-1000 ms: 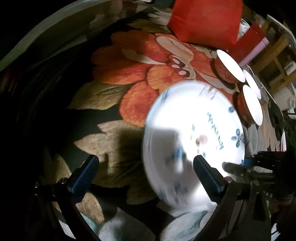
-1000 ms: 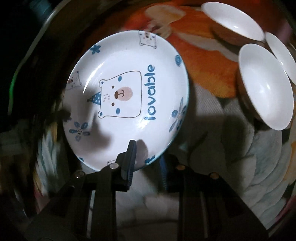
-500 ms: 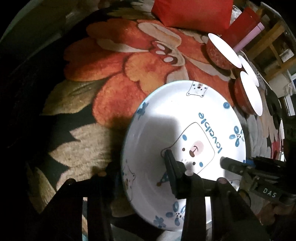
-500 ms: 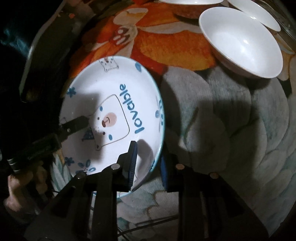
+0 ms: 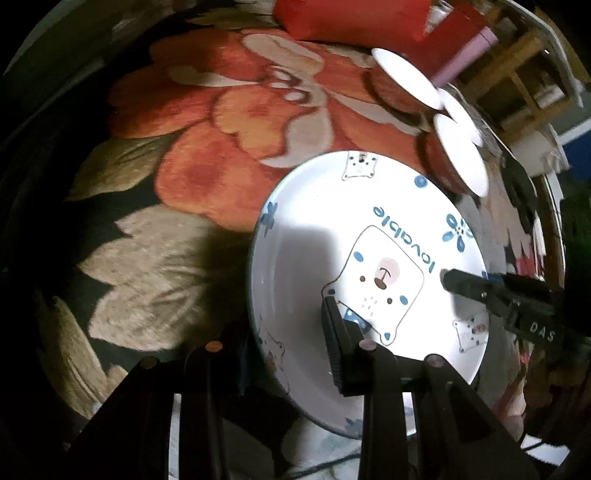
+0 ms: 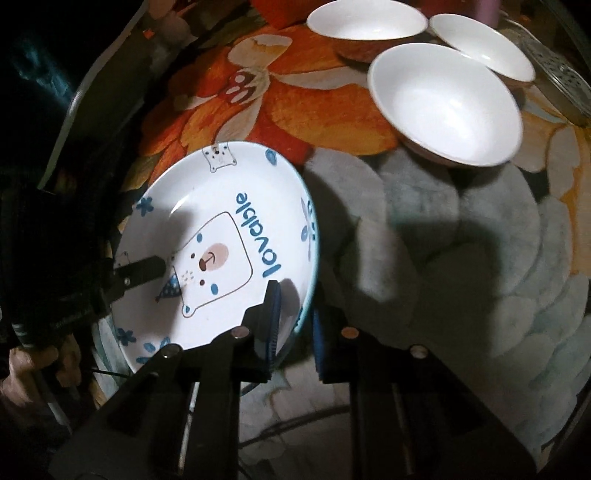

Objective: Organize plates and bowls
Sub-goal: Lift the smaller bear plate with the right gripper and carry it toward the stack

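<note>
Right wrist view, nearest first: the right gripper [image 6: 293,325] has its jaws closed on the near rim of a white plate [image 6: 218,254], one blue-padded finger inside the rim and one outside. The plate carries a cartoon bear and the blue word "lovable", and it is tilted, its far edge over the flowered cloth [image 6: 461,258] on the counter. At the plate's left rim the left gripper [image 6: 144,271] reaches in, one dark finger lying on the plate's face. Left wrist view: the left gripper [image 5: 288,339] clamps the plate [image 5: 317,258] too, its right finger over the white face and its left finger hidden in shadow behind the rim, while the right gripper [image 5: 476,286] enters from the right edge. Beyond the plate, three white bowls [image 6: 447,103] stand close together on the cloth. Farther back in the left view lies a red box [image 5: 351,16].
</note>
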`<move>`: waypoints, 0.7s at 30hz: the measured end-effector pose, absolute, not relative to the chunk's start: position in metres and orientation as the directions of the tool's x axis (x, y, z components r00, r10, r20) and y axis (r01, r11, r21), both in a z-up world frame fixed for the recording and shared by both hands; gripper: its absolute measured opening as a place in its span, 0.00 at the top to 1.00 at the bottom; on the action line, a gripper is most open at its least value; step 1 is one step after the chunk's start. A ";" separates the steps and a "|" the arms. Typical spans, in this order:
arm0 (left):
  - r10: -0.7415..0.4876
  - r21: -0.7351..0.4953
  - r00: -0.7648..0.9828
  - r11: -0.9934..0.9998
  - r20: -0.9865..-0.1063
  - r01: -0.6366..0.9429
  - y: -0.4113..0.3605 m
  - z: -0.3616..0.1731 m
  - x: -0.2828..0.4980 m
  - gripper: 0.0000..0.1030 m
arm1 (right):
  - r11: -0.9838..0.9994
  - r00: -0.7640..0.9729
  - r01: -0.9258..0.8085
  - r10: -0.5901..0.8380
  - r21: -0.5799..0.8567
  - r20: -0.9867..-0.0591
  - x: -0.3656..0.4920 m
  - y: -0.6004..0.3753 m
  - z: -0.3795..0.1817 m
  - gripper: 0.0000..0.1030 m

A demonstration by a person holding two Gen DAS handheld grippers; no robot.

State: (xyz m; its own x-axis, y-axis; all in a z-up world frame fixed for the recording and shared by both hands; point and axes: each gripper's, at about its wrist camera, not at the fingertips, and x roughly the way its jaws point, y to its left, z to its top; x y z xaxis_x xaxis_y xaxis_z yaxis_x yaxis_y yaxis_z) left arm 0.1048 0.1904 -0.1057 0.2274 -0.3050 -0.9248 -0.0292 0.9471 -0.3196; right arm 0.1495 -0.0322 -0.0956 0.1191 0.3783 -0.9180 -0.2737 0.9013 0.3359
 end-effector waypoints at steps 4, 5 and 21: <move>-0.320 -0.325 0.228 0.946 -0.920 0.015 0.172 -0.094 0.101 0.67 | 0.904 0.133 -0.277 0.372 0.325 -0.919 0.141 -0.051 -0.084 0.84; -0.325 -0.327 0.227 0.945 -0.918 0.029 0.165 -0.090 0.101 0.67 | 0.905 0.137 -0.275 0.371 0.324 -0.919 0.139 -0.054 -0.082 0.84; -0.385 -0.341 0.209 0.915 -0.899 0.214 0.052 -0.058 0.116 0.67 | 0.943 0.229 -0.141 0.327 0.301 -0.917 0.119 -0.161 -0.047 0.84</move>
State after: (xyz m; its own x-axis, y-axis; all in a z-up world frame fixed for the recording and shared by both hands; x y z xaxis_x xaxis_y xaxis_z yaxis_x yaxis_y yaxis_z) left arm 0.1160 0.0525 -0.0582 0.2094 -0.3845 -0.8991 0.2144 0.9151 -0.3415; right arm 0.1189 -0.1609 -0.0466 0.2288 0.3266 -0.9170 -0.1412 0.9432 0.3007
